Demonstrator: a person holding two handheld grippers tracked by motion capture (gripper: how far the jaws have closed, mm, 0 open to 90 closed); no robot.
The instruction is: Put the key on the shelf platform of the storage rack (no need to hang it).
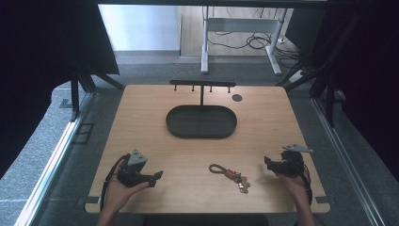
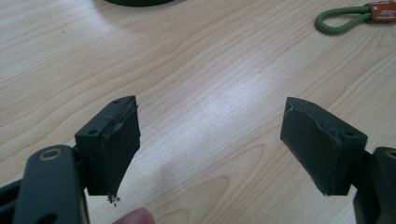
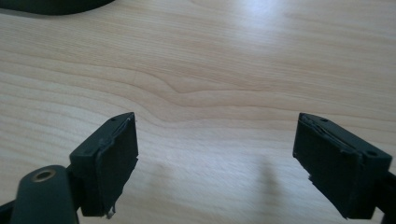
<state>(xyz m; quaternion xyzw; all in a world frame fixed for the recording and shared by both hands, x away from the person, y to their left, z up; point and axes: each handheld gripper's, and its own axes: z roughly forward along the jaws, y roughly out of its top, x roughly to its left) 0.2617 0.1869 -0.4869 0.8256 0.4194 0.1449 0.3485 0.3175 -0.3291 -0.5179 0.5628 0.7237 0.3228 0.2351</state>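
Note:
A keychain (image 1: 230, 173) with a green cord loop (image 2: 338, 21), an orange tag (image 2: 384, 11) and keys lies on the wooden table near its front edge, between the two hands. My left gripper (image 1: 156, 178) is held low at the front left, pointing right toward the keychain and apart from it; its jaws (image 2: 211, 106) stand wide open over bare wood. At the front right my right gripper (image 1: 267, 163) points left, a short way from the keys; it is open too (image 3: 217, 119), with nothing between the jaws.
A black oval tray (image 1: 201, 133) sits at the table's middle back, with a black T-shaped hook rack (image 1: 202, 84) standing behind it. A small dark round disc (image 1: 237, 98) lies at the back right. Beyond the table are a desk frame and cables.

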